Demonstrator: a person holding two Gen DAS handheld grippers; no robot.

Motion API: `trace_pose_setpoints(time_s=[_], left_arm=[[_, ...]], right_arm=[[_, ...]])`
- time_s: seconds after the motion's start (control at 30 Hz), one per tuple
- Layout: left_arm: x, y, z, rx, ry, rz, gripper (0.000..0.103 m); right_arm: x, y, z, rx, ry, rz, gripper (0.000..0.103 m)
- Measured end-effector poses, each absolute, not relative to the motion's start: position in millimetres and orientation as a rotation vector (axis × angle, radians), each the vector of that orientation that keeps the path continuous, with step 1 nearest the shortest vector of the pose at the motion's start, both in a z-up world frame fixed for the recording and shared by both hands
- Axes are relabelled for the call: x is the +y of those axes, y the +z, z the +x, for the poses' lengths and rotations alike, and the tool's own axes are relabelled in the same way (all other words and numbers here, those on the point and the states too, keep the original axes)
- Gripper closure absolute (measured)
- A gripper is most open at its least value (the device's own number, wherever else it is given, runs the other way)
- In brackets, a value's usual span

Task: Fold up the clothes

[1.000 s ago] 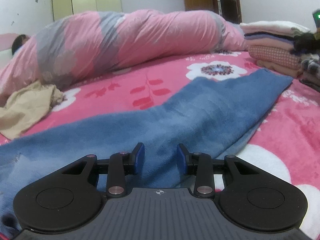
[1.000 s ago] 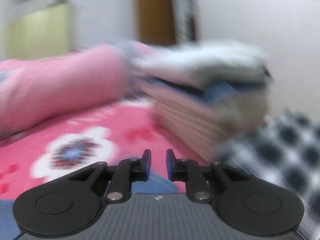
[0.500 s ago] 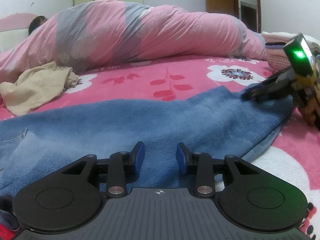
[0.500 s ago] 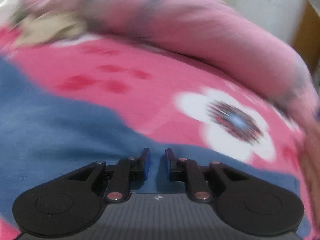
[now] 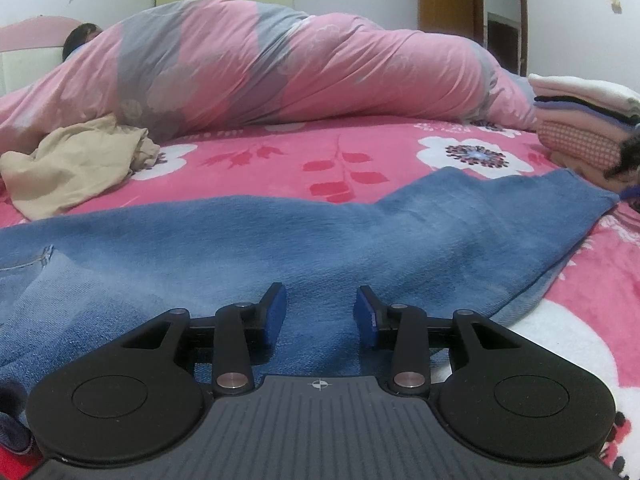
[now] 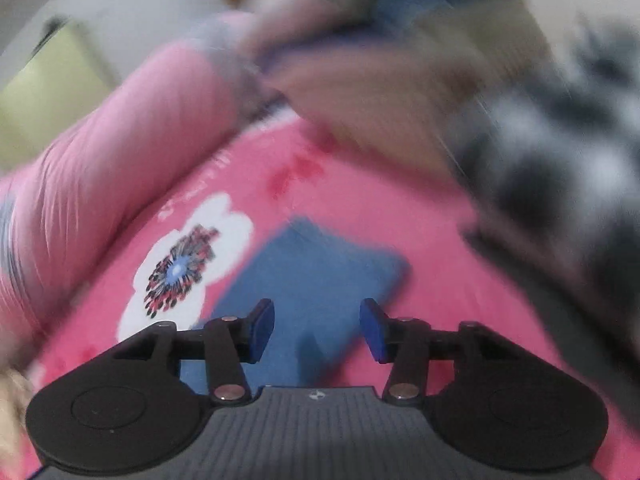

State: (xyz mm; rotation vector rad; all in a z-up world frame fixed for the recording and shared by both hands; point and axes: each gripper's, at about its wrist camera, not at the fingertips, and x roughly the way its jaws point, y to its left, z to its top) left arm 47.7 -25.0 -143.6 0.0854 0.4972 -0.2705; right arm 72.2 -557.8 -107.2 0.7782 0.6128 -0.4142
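Jeans flat on bed, long axis left-right across its near edge. Left claw open, empty, over mid-leg. Right claw open, empty, nearer hem.

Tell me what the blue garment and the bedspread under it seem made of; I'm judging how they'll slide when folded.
The blue garment looks like denim jeans: washed, matte blue weave with stitched seams and a pocket edge at the left. The bedspread looks like plush fleece, pink with printed white flowers and a soft, fuzzy nap near the right edge; the fibre cannot be told. Denim on such a nap would probably drag rather than glide.
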Motion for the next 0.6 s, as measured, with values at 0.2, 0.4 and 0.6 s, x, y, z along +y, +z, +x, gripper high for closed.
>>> trace_pose_setpoints(time_s=[0.2, 0.4, 0.6], left_arm=[[-24, -144, 47, 0.495, -0.264, 0.080, 0.063], [-23, -144, 46, 0.492, -0.260, 0.077, 0.062], [-23, -144, 46, 0.492, -0.259, 0.077, 0.062]], right_arm=[[-585, -144, 88, 0.550, -0.367, 0.983, 0.053], [-583, -141, 90, 0.460, -0.340, 1.009, 0.087], [-560, -98, 59, 0.388, -0.434, 0.806, 0.088]])
